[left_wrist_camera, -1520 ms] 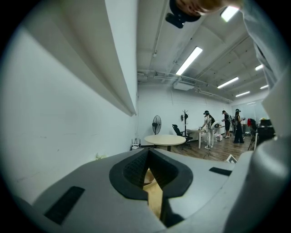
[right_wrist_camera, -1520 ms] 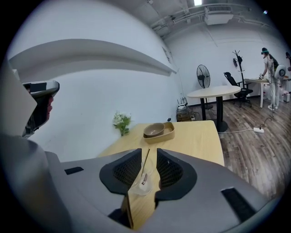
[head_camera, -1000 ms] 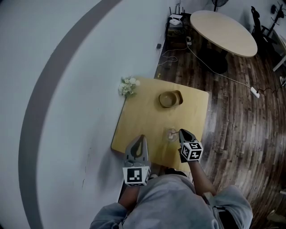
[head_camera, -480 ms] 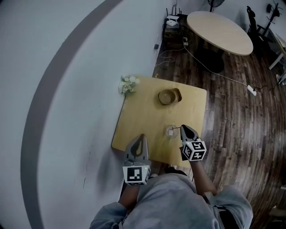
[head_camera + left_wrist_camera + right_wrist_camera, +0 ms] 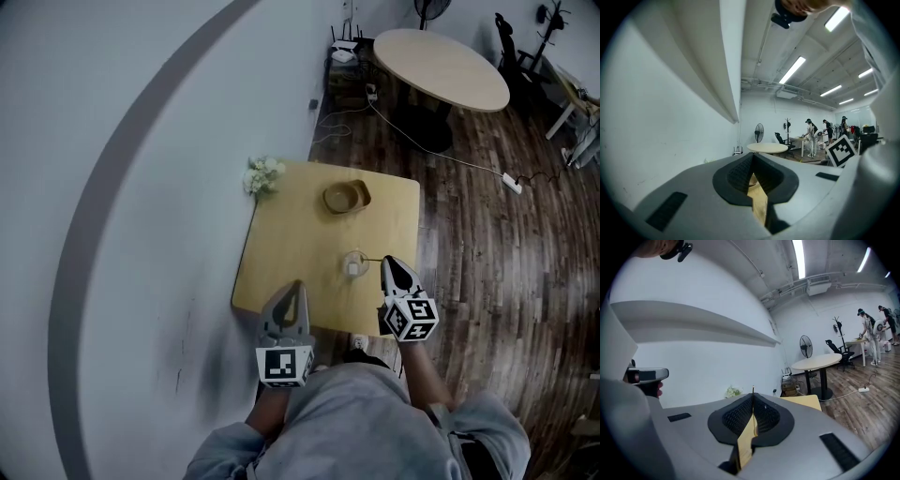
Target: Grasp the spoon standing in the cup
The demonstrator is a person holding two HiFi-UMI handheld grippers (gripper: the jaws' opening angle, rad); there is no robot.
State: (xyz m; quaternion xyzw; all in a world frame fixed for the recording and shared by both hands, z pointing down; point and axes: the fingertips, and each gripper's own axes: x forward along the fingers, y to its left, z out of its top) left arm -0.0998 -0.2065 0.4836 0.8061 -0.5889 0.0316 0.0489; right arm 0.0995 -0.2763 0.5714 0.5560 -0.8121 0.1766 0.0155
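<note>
- Right gripper (image 5: 753, 397) (image 5: 386, 262) — jaws clenched on the thin spoon (image 5: 753, 389) (image 5: 371, 260) handle.
- Spoon's other end sits in the cup (image 5: 354, 264), just beside the tips, on the table (image 5: 291, 234).
- Left gripper (image 5: 752, 157) (image 5: 296, 287) — jaws pressed together, empty, at the table's near edge.

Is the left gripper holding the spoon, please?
No: the right gripper is shut on the spoon in the cup; the left gripper holds nothing.

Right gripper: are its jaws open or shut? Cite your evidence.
Shut on the spoon: in the right gripper view the right gripper's pads close on the thin handle, whose tip pokes above them.
</note>
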